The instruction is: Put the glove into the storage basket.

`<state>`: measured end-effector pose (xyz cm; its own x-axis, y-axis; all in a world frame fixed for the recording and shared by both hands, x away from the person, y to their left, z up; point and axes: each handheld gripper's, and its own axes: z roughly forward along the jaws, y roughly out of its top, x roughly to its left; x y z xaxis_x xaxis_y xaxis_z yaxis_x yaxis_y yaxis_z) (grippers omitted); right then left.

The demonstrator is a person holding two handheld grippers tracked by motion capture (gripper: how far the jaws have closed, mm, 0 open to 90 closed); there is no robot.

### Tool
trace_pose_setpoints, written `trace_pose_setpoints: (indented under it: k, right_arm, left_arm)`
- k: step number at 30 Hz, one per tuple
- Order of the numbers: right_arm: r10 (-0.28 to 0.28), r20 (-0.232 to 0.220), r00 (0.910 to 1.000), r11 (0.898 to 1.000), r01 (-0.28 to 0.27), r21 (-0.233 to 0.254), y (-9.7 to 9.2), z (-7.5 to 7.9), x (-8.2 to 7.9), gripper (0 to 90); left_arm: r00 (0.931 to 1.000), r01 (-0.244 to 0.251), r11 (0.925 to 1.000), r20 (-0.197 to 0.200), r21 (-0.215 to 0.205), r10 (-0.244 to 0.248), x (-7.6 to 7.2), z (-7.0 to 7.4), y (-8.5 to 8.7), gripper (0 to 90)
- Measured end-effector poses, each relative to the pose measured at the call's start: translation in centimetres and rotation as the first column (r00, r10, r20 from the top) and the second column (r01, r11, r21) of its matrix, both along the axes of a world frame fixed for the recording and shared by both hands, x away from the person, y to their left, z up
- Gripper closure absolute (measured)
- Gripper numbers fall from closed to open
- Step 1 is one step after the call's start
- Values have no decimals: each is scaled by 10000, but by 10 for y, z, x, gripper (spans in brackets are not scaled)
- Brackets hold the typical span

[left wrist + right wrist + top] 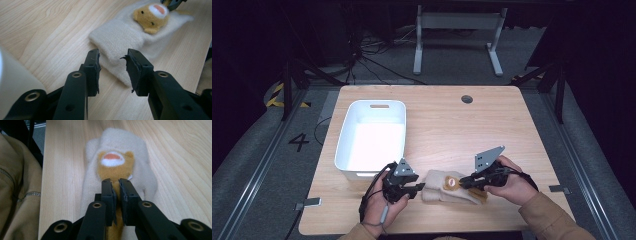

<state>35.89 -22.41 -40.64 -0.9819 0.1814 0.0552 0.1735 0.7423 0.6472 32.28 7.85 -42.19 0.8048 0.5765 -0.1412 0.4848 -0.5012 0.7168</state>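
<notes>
High view: a cream sock (451, 187) with a bear face lies on the tabletop (492, 125) near the front edge, between both claws. Left gripper view: the left claw (112, 68) stands apart over the cuff, empty. Right gripper view: the right claw (117, 192) pinches the brown strip. Soft, light, floppy; I judge the edges best to grip.

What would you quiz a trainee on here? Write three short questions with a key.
1. True or false: the cream fleece sock with a tan bear face lies inside the white plastic bin.
2. Which claw pinches the sock? A: left claw. B: right claw.
3. What does the sock lie on?
Key: 1 false, it lies beside the bin; 2 B; 3 the light wooden table.
</notes>
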Motion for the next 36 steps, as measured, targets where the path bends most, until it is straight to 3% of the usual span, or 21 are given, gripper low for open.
trace_pose_setpoints:
  k: [6,9,15,18,23,31,36]
  right_arm:
    - [-111,-76,9999,9999,110,-112,0,-5,-1,738]
    - [-240,-7,9997,9997,240,47,-2,-4,-3,656]
    - [-771,15,9970,9964,770,353,-14,-1,-6,606]
    - [-1271,2,9919,9914,1270,308,-23,-1,-8,606]
    - [-1934,-170,9810,9810,1936,134,-40,-7,-14,605]
    - [-2637,-327,9640,9643,2627,-329,-62,-21,-23,589]
    - [-2819,-475,9583,9588,2796,-497,-69,-27,-27,620]
  left_arm:
    - [10000,78,9999,-48,110,-77,-1,-2,-3,641]
    - [9999,82,9997,-68,209,-81,0,-2,-3,643]
    - [9998,200,9996,-68,191,-198,-1,-4,-5,674]
    - [9997,253,9995,-47,198,-252,-1,-5,-6,681]
    - [9984,446,9987,-354,261,-437,1,-7,-8,672]
    - [9959,686,9971,-611,340,-665,0,-11,-12,646]
    - [9939,768,9959,-830,484,-726,2,-15,-13,638]
